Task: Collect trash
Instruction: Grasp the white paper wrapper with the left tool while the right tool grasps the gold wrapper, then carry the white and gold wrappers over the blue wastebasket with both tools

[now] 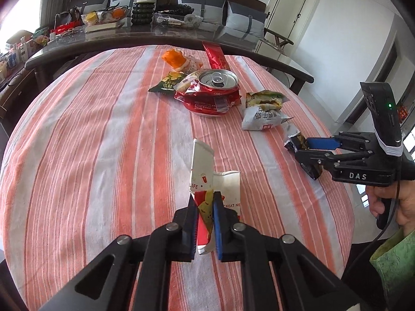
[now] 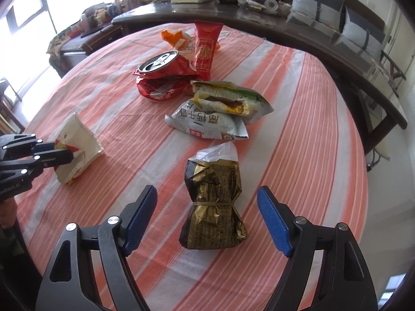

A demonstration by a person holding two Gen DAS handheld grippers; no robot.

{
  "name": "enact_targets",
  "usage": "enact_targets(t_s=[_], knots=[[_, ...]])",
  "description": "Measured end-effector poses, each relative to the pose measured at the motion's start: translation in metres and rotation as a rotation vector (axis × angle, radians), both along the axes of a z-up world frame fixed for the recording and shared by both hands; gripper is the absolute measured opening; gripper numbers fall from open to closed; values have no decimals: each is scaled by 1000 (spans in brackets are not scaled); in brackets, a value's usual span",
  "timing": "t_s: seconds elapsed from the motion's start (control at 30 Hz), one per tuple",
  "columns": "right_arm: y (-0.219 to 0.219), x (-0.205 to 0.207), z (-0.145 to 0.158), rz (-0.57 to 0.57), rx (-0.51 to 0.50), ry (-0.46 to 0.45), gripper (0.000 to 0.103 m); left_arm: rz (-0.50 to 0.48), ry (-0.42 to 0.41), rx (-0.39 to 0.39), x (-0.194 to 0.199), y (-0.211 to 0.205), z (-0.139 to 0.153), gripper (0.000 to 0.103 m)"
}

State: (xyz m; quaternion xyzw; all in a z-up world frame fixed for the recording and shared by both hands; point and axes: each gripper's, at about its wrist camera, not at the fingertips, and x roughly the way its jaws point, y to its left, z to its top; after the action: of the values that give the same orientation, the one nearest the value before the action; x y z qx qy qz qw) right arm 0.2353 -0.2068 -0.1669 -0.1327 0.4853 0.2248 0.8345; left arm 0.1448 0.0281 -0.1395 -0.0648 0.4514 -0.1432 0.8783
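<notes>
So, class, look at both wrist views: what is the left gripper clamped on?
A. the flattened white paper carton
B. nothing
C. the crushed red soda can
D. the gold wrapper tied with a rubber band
A: the left gripper has its pads pressed on the flattened white paper carton, while the gold wrapper lies untouched between the right gripper's open jaws.

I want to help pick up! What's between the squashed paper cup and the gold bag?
Only bare striped tablecloth lies between the flattened paper cup and the gold snack bag, seen from the right wrist view.
</notes>
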Motion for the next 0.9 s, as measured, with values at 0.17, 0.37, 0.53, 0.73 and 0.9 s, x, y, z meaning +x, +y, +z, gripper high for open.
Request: enact_targets(t_s=[0.17,0.37,0.53,0.73,0.9], knots=[[-10,-6,5,-35,36,20,28,-21,-42,21,-9,-9,15,10],[-29,-27,19,-69,128,14,28,-58,-60,11,-14,-29,29,10],[-48,-40,24,-107,187,20,28,-108,-73,18,-16,-55,37,10],[-65,-51,25,-137,216,16,28,-151,-67,21,-15,-86,37,10],[-76,-56,27,-161,251,17,28,-192,-64,17,-13,-109,36,10]])
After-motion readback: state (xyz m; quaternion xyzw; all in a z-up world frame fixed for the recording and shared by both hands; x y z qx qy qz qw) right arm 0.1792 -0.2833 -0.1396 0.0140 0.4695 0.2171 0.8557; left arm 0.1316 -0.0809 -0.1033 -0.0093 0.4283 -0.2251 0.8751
